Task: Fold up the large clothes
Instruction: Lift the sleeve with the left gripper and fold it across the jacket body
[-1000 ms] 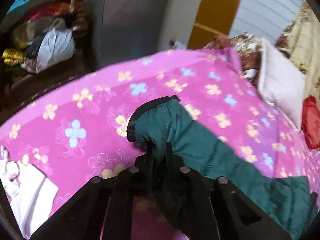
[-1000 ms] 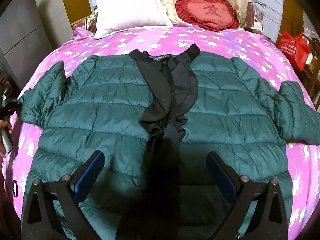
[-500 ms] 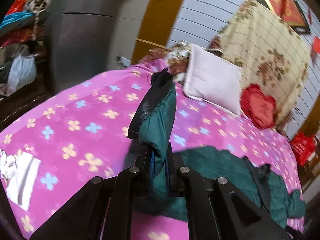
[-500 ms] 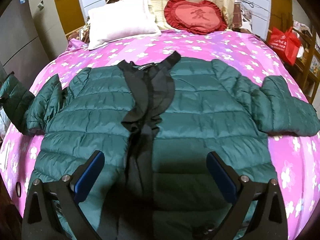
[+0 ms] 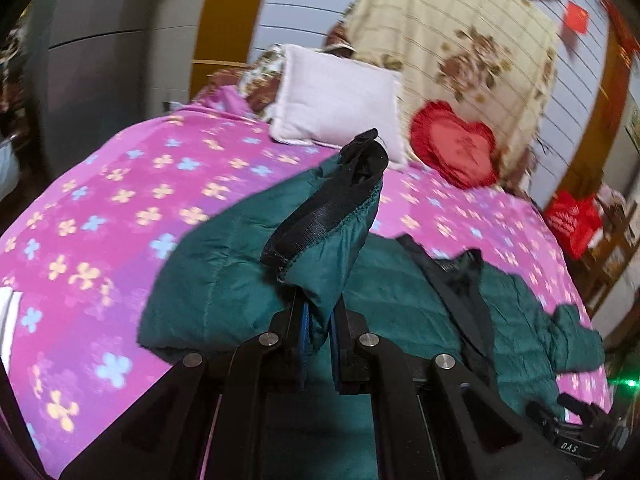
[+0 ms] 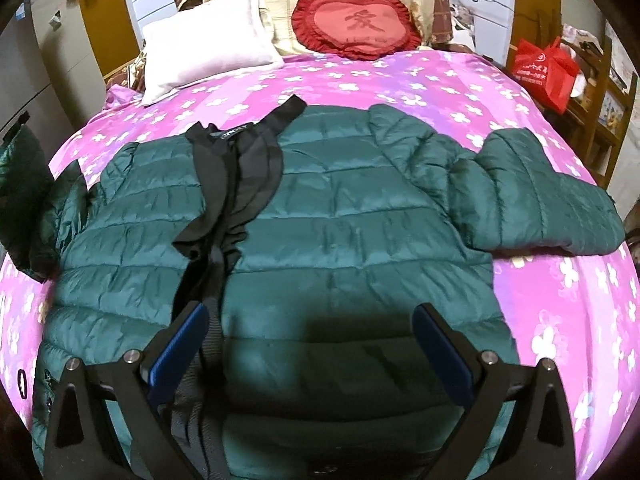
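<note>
Bed, pink floral sheet. Left tool clenched on jacket sleeve cuff; right tool released above hem. Lay sleeve flat across chest, avoid bunching.

We look down on a dark green quilted jacket that lies spread flat on the pink flowered bedspread. Its black collar and front band run down the middle. One sleeve lies bent on the bedspread at the right of the picture; the other sleeve stands raised at the left edge. Our right gripper hangs over the lower part of the jacket with its blue-padded jaws wide apart and nothing between them. At the head of the bed we see a white pillow and a red heart cushion.
</note>
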A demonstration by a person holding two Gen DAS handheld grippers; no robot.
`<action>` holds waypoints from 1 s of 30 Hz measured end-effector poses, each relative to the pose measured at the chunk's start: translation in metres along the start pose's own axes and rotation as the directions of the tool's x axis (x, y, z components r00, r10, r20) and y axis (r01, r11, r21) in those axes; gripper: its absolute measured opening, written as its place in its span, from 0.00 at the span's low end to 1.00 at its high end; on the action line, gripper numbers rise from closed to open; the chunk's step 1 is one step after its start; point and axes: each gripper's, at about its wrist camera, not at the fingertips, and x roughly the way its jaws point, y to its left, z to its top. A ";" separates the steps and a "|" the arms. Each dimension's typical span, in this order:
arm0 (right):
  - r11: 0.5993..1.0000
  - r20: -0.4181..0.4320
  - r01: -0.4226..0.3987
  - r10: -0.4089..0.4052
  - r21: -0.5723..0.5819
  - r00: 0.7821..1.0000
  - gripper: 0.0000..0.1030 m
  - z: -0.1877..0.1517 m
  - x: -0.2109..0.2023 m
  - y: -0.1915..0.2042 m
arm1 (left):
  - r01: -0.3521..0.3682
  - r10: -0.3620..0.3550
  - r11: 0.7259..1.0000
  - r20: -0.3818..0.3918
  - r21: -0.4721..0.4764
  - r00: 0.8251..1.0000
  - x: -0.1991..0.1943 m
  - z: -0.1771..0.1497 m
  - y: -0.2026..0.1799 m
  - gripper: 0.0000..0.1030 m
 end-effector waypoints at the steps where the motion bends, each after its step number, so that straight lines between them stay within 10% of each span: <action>1: 1.000 0.003 0.001 -0.001 0.001 1.000 1.00 0.000 -0.001 -0.002 | 0.010 -0.010 1.000 -0.010 0.008 1.000 0.003 -0.003 -0.009 0.00; 26: 0.998 -0.003 0.005 -0.005 0.065 1.000 1.00 -0.006 0.010 -0.047 | 0.161 -0.114 0.972 -0.258 0.171 0.959 0.080 -0.081 -0.133 0.00; 30: 0.997 -0.006 0.001 -0.001 0.082 1.000 1.00 -0.007 0.009 -0.052 | 0.237 -0.181 0.954 -0.278 0.183 0.943 0.076 -0.083 -0.141 0.27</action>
